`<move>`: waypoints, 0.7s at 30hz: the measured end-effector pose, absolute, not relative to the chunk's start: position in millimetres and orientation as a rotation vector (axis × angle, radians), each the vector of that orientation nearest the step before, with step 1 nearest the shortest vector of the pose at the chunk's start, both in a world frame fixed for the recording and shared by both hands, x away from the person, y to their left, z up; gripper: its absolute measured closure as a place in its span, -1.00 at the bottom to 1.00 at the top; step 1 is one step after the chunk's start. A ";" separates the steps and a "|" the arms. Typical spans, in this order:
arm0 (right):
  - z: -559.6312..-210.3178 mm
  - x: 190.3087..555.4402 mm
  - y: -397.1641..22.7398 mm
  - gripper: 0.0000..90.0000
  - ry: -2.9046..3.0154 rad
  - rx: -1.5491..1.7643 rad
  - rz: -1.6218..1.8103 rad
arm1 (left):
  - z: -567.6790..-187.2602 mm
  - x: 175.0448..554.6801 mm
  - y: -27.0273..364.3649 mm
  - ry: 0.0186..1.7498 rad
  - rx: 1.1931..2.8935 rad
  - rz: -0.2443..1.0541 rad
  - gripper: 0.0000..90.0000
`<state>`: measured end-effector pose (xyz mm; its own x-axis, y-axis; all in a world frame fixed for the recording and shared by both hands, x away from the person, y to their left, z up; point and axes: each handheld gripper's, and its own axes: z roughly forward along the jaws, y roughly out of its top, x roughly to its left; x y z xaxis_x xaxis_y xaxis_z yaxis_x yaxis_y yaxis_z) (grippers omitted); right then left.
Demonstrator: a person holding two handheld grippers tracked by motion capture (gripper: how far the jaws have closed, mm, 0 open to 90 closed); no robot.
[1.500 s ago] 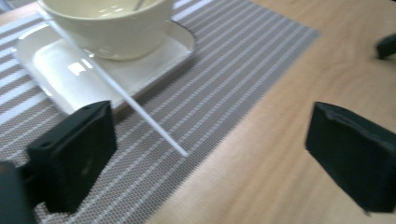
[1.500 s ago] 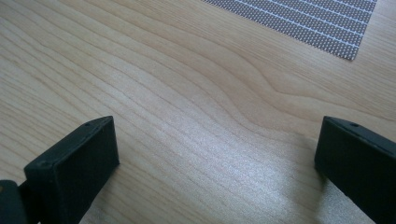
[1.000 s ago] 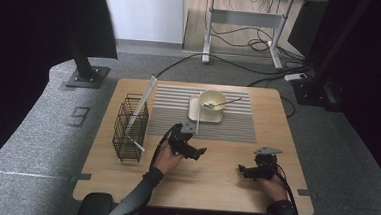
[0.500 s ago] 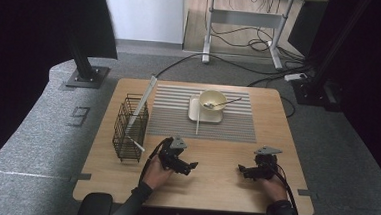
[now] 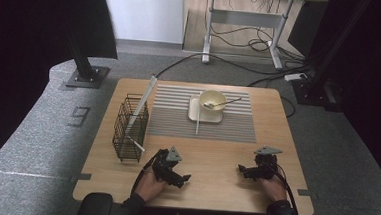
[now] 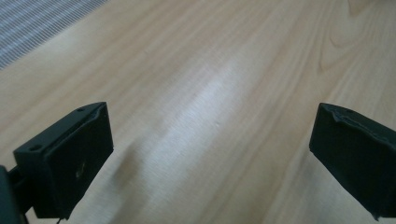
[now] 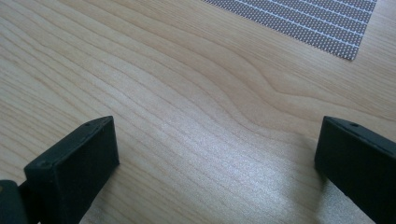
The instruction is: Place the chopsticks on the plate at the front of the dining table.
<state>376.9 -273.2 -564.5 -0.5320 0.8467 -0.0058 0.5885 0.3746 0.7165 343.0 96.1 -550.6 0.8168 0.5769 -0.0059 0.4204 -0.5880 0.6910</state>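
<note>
My left gripper (image 5: pixel 183 178) rests low over the wooden table (image 5: pixel 215 164) near its front edge, held in a hand. In the left gripper view its jaws stand wide apart, open (image 6: pixel 210 154), with bare wood between them. My right gripper (image 5: pixel 242 169) sits at the front right of the table, also open (image 7: pixel 215 158) over bare wood. Farther back, a cream bowl (image 5: pixel 213 100) with a spoon (image 5: pixel 225 103) in it stands on a pale square plate (image 5: pixel 194 112) on a grey striped mat (image 5: pixel 177 122). A thin white stick (image 5: pixel 198 113) lies across the mat.
A black wire basket (image 5: pixel 129 129) stands at the table's left with a long white strip (image 5: pixel 143 102) leaning out of it. Corners of the striped mat (image 7: pixel 299 18) (image 6: pixel 32 23) appear in both gripper views. Cables and a desk frame lie on the floor beyond.
My left gripper has drawn back from near the mat toward the front edge of the table and settled lower. The right gripper has stayed in place.
</note>
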 end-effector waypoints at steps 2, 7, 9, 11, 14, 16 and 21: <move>-564.5 376.6 -273.0 -1.00 2.266 1.252 0.952 | -553.5 339.9 93.7 0.714 2.315 0.287 -1.00; -564.5 376.5 -272.9 -1.00 2.265 1.253 0.951 | -559.4 337.2 89.4 0.706 2.334 0.262 -1.00; -564.5 376.5 -272.9 -1.00 2.265 1.253 0.951 | -559.8 336.7 88.8 0.702 2.331 0.262 -1.00; -564.4 376.5 -272.9 -1.00 2.264 1.253 0.952 | -559.7 337.0 89.1 0.702 2.332 0.260 -1.00; -563.6 375.8 -272.6 -1.00 2.270 1.250 0.947 | -559.8 337.0 89.1 0.702 2.332 0.259 -1.00; -559.5 373.9 -272.0 -1.00 2.266 1.247 0.956 | -559.8 337.0 89.0 0.704 2.331 0.258 -1.00; -549.2 371.4 -267.1 -1.00 2.260 1.205 0.974 | -559.8 337.0 89.1 0.704 2.331 0.257 -1.00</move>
